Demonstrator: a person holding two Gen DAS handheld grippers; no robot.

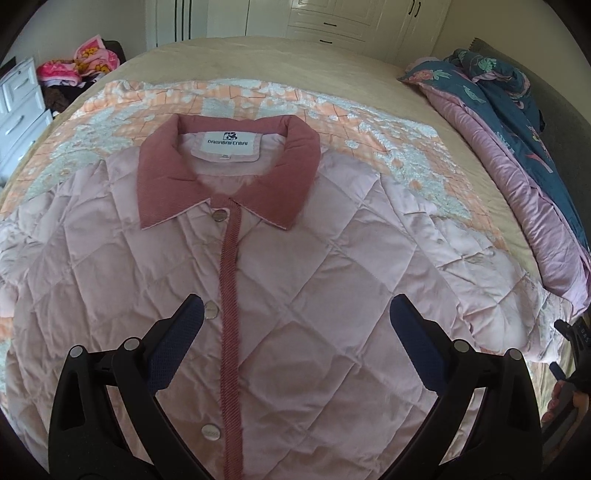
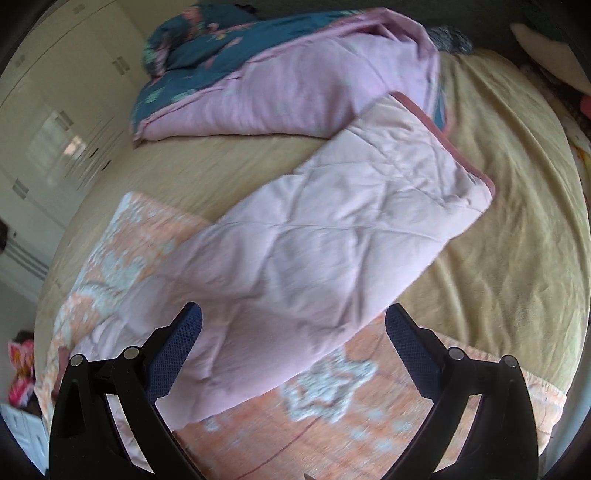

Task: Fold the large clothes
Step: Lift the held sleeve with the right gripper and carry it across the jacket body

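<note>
A pale pink quilted jacket lies front up on the bed, buttoned, with a dusty-rose collar and placket. My left gripper is open and empty, hovering over the jacket's chest. In the right wrist view the jacket's sleeve stretches away over the bed, ending in a rose-trimmed cuff. My right gripper is open and empty, just above the sleeve's near end. The right gripper also shows at the right edge of the left wrist view.
An orange-and-white patterned blanket lies under the jacket on the beige bed. A rolled pink and teal duvet lies along the right side. White wardrobes stand behind. Drawers and colourful clothes sit at left.
</note>
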